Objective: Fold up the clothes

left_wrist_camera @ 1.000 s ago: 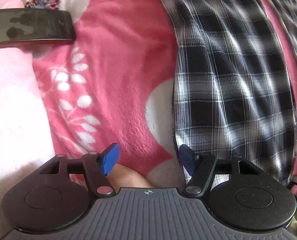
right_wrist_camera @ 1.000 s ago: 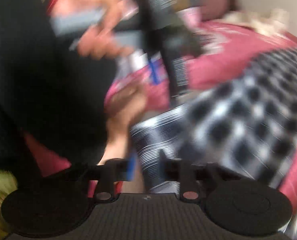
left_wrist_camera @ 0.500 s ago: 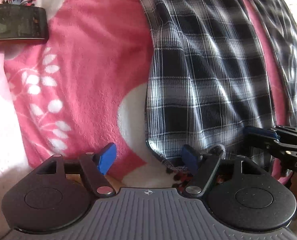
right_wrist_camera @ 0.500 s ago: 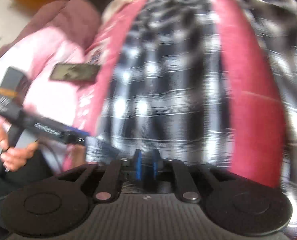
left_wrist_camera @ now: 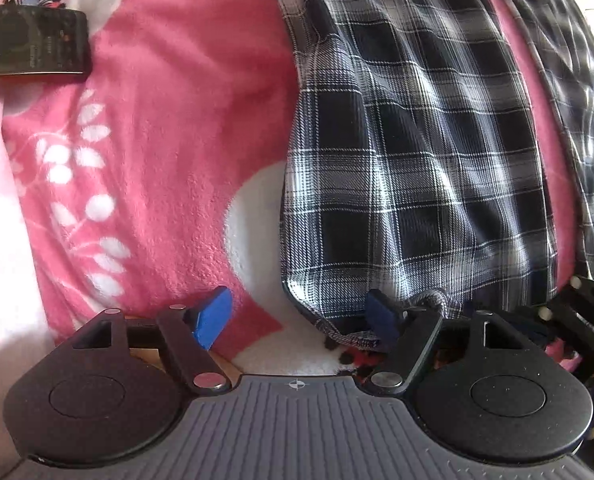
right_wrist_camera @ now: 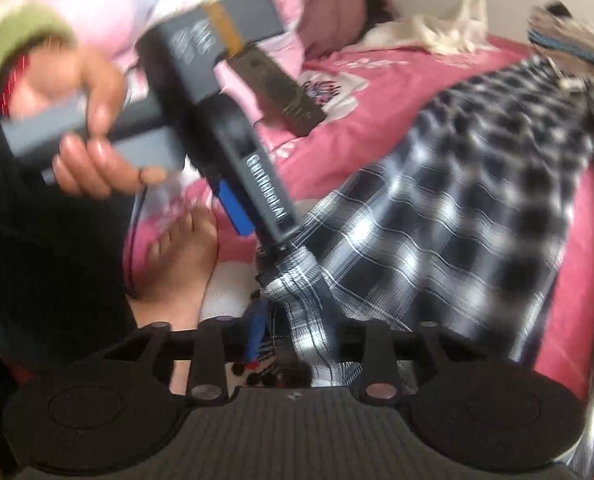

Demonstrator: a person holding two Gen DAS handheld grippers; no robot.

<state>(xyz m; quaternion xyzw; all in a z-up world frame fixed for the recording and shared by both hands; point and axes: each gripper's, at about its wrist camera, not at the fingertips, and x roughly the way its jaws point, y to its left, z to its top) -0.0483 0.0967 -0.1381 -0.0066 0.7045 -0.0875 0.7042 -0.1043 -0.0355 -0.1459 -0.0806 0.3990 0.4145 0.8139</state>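
Observation:
A black-and-white plaid garment (left_wrist_camera: 417, 152) lies spread on a pink floral blanket (left_wrist_camera: 169, 128). My left gripper (left_wrist_camera: 297, 316) points down at it and is open. The garment's frayed hem corner (left_wrist_camera: 337, 332) sits between the jaws, against the right blue pad (left_wrist_camera: 379, 312). In the right wrist view a hand (right_wrist_camera: 93, 152) holds that left gripper (right_wrist_camera: 257, 236) over the same corner. My right gripper (right_wrist_camera: 301, 336) is low at the hem with its jaws opening. A fold of plaid cloth (right_wrist_camera: 313, 320) lies between them and hides the right finger. The picture is blurred.
A dark flat remote (left_wrist_camera: 29, 40) lies on the blanket at the far left. A bare foot (right_wrist_camera: 177, 264) rests by the hem corner. White cloth (right_wrist_camera: 437, 28) and a pile of clothes (right_wrist_camera: 569, 28) lie at the bed's far side.
The plaid hem has come leftward in the left wrist view and now sits between the open left jaws. The right view swung back toward the person; its jaws, together half a second ago, stand apart.

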